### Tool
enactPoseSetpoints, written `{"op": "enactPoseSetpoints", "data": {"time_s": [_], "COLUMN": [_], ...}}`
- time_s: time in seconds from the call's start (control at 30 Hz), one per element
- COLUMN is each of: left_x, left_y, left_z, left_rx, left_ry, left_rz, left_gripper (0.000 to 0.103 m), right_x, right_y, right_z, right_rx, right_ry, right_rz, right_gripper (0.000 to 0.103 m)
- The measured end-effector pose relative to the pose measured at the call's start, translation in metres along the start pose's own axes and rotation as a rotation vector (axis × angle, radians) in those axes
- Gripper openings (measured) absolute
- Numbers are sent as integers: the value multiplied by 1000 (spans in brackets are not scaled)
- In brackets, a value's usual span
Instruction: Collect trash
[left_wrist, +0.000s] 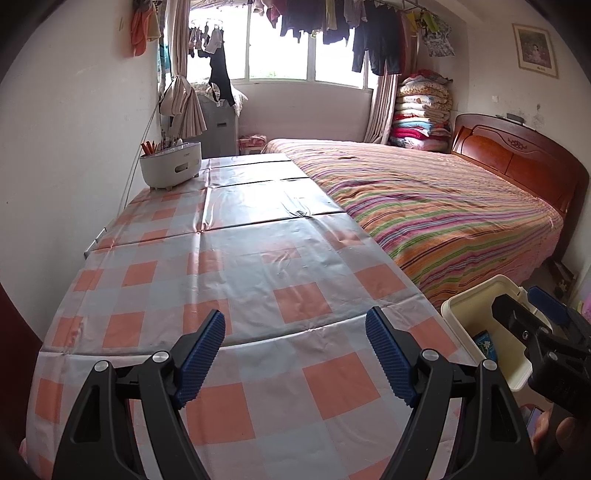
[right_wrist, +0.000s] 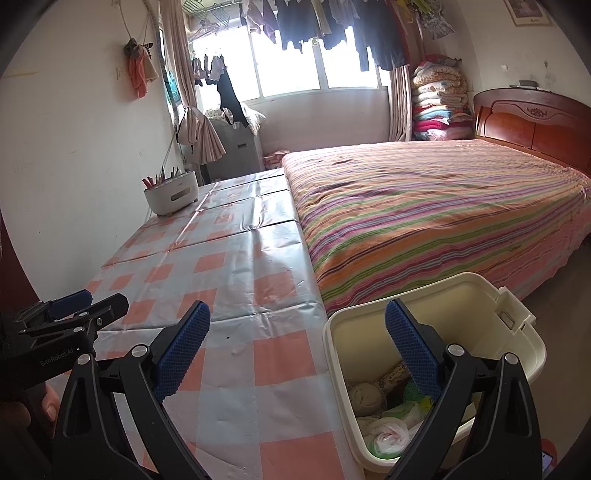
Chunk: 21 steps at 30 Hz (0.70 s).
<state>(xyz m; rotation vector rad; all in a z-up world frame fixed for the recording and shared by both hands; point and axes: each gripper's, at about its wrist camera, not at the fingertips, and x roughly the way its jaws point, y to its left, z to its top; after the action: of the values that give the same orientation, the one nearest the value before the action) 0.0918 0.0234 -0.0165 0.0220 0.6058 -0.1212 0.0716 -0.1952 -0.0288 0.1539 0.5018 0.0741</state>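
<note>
Both grippers hang empty — the left gripper (left_wrist: 295, 334) with jaws wide over the bare checked tablecloth (left_wrist: 236, 266), the right gripper (right_wrist: 297, 326) spread above the cream bin (right_wrist: 517, 325), just right of the table, where crumpled trash (right_wrist: 388, 430) already lies. Collecting looks about finished; what's left is a last scan. "GenRobot.AI" reads on the left gripper's body.

We've got a cream plastic bin (right_wrist: 517, 332) sitting upright and lidless just beside the table's edge, at the foot of the bed. Inside there's crumpled trash (right_wrist: 388, 417) piled at the bottom: whitish tissue wads, a beige ball, some green and yellow wrappers.
</note>
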Motion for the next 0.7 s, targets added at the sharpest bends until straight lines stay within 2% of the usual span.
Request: {"op": "enactPoseSetpoints", "data": {"time_s": [0.33,0.7], "left_x": [0,0], "left_y": [-18,-24], "left_z": [0,-1], "left_rx": [30,48], "left_ry": [1,-4], "left_rz": [-38,-36], "left_gripper": [76,76], "right_x": [-10,-9], "right_y": [-12,-13], "right_z": [0,1], "right_rx": [10,22], "right_ry": [-13,-16], "right_rz": [-39,-51], "right_gripper": [94,94]}}
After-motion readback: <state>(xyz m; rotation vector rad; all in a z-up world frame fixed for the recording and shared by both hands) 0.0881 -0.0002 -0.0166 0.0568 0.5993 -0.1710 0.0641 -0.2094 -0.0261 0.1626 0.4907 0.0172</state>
